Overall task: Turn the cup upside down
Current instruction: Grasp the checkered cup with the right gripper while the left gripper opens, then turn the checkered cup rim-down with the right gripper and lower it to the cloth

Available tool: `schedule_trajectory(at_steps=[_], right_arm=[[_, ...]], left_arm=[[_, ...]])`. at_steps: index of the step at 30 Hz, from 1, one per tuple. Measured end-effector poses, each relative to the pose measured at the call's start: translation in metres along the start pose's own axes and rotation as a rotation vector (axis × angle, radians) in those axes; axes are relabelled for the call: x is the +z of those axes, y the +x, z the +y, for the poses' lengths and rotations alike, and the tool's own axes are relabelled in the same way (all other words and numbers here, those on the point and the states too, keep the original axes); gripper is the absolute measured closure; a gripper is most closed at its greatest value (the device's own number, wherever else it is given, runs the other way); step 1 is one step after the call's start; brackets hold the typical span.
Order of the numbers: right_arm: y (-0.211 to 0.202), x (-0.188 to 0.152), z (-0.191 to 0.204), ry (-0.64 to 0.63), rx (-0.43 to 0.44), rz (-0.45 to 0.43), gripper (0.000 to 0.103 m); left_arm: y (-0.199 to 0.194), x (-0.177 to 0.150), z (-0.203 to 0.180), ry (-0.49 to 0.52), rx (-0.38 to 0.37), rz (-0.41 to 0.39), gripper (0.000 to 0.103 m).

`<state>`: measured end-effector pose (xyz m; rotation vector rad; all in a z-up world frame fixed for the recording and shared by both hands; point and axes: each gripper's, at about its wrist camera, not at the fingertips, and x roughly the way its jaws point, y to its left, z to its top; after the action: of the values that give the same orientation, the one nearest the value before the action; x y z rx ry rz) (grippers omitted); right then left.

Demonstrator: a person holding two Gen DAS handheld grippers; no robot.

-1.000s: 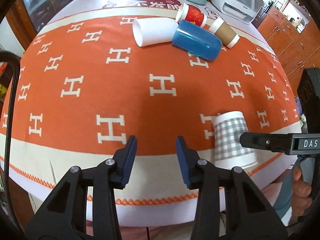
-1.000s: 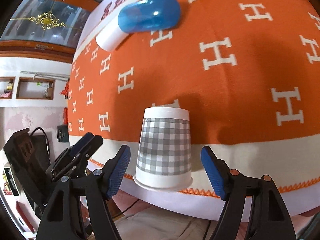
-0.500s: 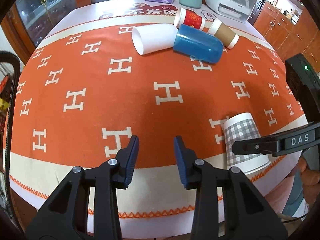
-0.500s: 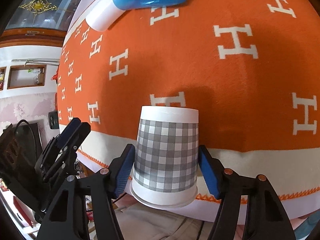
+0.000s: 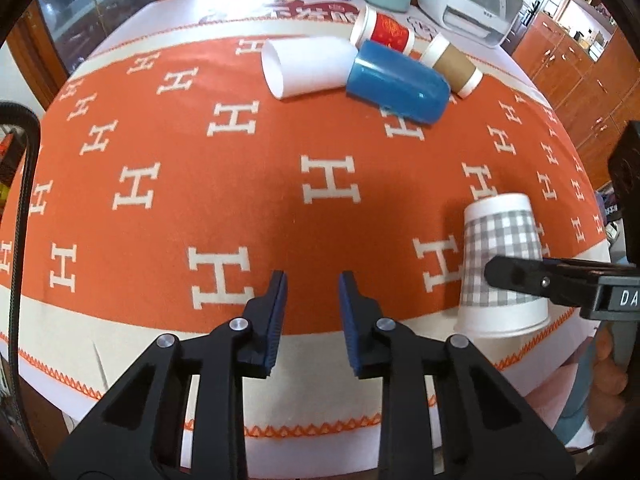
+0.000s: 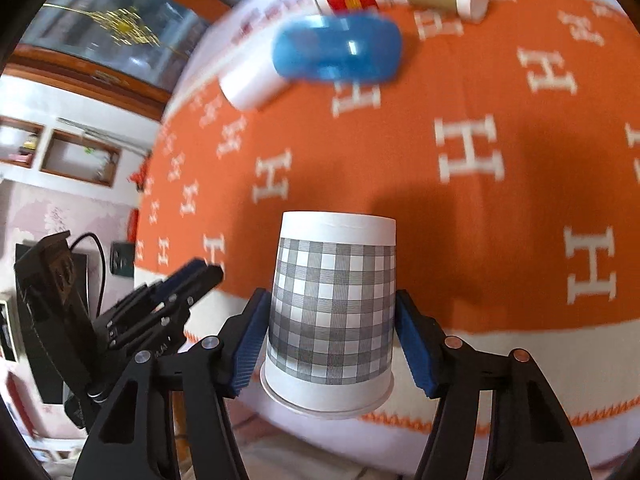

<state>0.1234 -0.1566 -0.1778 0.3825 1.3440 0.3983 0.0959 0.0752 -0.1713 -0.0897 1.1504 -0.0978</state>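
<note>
Clamping now on the checked cup (image 6: 332, 316), right tool (image 6: 330, 338), left tool (image 5: 311, 312) spread, idle.

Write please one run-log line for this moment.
right tongs: shut on checked cup, rim down, at near table edge | left tongs: open, empty | other cups: lying at far side

The cup (image 6: 332, 312) is sitting between the right tool's (image 6: 330, 336) pads near the tabletop's (image 5: 240, 208) front edge, right of the left tool (image 5: 312, 320).
</note>
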Motion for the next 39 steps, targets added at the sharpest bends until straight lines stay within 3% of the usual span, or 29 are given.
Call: schedule_trajectory(at_steps=[6,12,20,32,34,36,39], right_arm=[[-0.019,-0.019,0.013,-0.18,-0.108,-0.328,0.041],[-0.012,-0.043,0.021,-0.341,-0.2,-0.497,0.041],[0.0,-0.075,0.022,-0.44,-0.24,-0.543,0.04],[0.008,-0.104,0.023,-0.499,-0.261,-0.514,0.037],[0.008,-0.105,0.023,-0.495,-0.253,-0.505,0.027],[0.006,-0.108,0.022,-0.478,-0.24,-0.511,0.022],[-0.001,-0.111,0.022,-0.464,-0.229,-0.522,0.022]], left_arm=[[-0.006,0.002,-0.005,-0.028,0.004,-0.05,0.079],[-0.011,0.0,-0.005,-0.064,-0.011,-0.093,0.079],[-0.018,-0.007,-0.003,-0.076,0.05,-0.164,0.079],[-0.023,-0.02,-0.008,-0.071,0.037,-0.167,0.079],[-0.023,-0.022,-0.009,-0.074,0.022,-0.156,0.074],[-0.024,-0.023,-0.01,-0.076,0.016,-0.15,0.061],[-0.028,-0.026,-0.013,-0.07,0.02,-0.166,0.055]])
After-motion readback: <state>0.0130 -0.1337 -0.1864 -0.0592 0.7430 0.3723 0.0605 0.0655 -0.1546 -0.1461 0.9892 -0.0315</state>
